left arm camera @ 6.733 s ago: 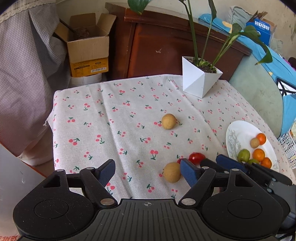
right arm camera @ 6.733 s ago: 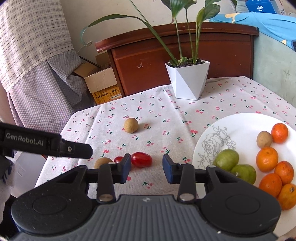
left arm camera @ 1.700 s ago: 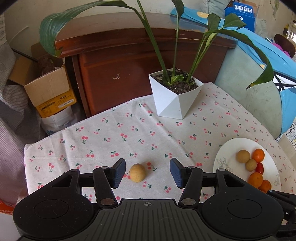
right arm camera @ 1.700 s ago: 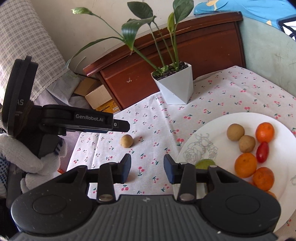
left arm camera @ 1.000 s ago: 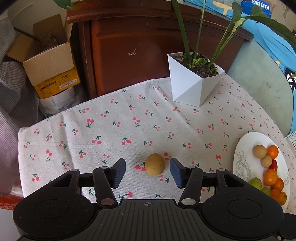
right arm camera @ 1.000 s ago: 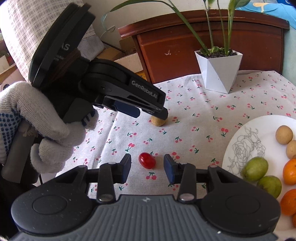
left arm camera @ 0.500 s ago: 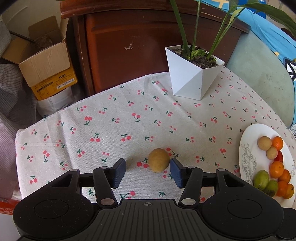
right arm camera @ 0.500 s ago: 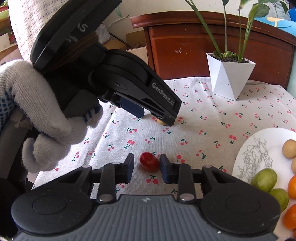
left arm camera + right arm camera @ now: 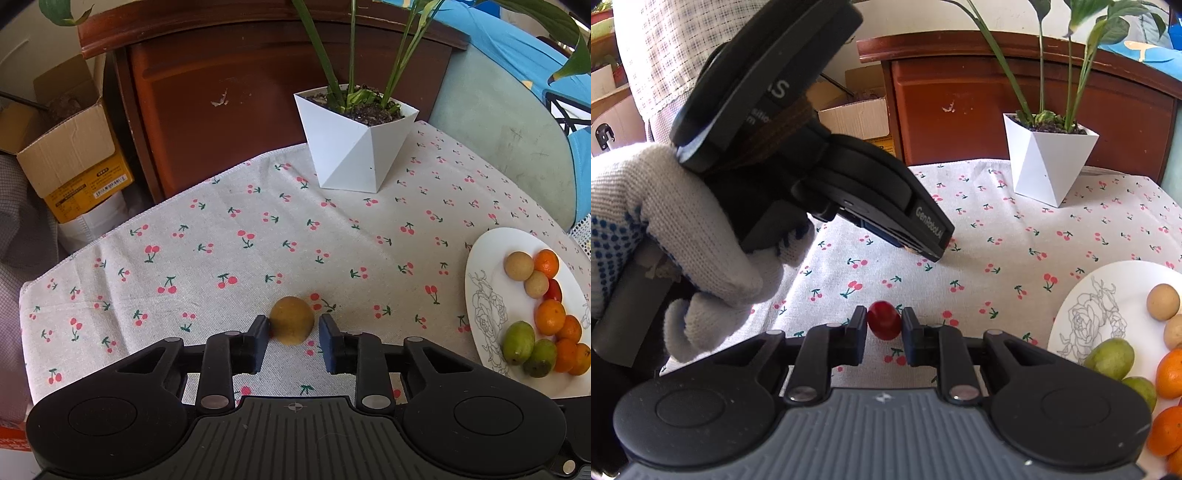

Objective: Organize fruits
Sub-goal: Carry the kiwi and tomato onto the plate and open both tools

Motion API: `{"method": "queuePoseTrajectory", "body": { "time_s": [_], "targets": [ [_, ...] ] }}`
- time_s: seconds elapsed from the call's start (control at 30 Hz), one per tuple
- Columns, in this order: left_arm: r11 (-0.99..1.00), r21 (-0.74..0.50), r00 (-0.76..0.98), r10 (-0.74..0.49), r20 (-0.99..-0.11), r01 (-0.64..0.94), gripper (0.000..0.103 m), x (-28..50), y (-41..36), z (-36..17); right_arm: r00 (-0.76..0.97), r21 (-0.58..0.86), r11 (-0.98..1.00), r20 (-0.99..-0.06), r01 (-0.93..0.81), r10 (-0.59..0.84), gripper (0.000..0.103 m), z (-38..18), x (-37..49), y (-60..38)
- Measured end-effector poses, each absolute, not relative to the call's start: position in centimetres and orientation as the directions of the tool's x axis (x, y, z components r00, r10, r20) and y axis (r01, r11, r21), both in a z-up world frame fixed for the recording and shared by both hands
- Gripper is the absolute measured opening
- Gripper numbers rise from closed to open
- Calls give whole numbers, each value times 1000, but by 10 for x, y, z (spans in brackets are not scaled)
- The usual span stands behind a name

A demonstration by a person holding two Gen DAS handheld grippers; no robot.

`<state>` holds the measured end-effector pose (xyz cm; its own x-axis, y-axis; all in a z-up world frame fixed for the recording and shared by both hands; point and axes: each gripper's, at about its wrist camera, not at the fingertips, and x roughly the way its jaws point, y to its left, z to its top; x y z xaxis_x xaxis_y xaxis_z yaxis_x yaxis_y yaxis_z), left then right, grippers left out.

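Note:
A round tan fruit [image 9: 291, 325] lies on the cherry-print tablecloth [image 9: 258, 240] between the fingers of my left gripper [image 9: 293, 332]. The left finger touches it and the right finger stands a small gap off. A red cherry tomato [image 9: 884, 325] sits between the fingers of my right gripper [image 9: 884, 326], which are closed in against it on the cloth. A white plate [image 9: 480, 295] at the right holds tan, orange, green and red fruits. The left gripper body [image 9: 849, 192] fills the upper left of the right wrist view.
A white angular pot with a tall green plant [image 9: 354, 147] stands at the back of the table. A dark wooden cabinet [image 9: 240, 92] and a cardboard box [image 9: 66, 155] are behind the table's far edge. The plate also shows in the right wrist view [image 9: 1108, 288].
Both grippers have narrowed since half a second ago. The left fingers have come in around the tan fruit. The right fingers have closed onto the red tomato.

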<state>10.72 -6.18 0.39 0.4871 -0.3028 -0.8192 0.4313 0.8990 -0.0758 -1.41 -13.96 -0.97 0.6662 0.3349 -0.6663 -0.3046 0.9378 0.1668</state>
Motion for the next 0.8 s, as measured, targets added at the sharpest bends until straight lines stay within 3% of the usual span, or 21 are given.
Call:
{"method": "queuePoseTrajectory", "body": {
  "time_s": [0.4, 0.8],
  "targets": [
    [906, -86, 520, -313, -795, 414, 23, 104, -62, 9, 674, 210, 942, -659, -262, 334, 20, -7, -16, -157],
    [885, -152, 564, -404, -720, 440, 23, 85, -79, 43, 771, 238, 958, -576, -163, 274, 19, 31, -34, -208]
  ]
}}
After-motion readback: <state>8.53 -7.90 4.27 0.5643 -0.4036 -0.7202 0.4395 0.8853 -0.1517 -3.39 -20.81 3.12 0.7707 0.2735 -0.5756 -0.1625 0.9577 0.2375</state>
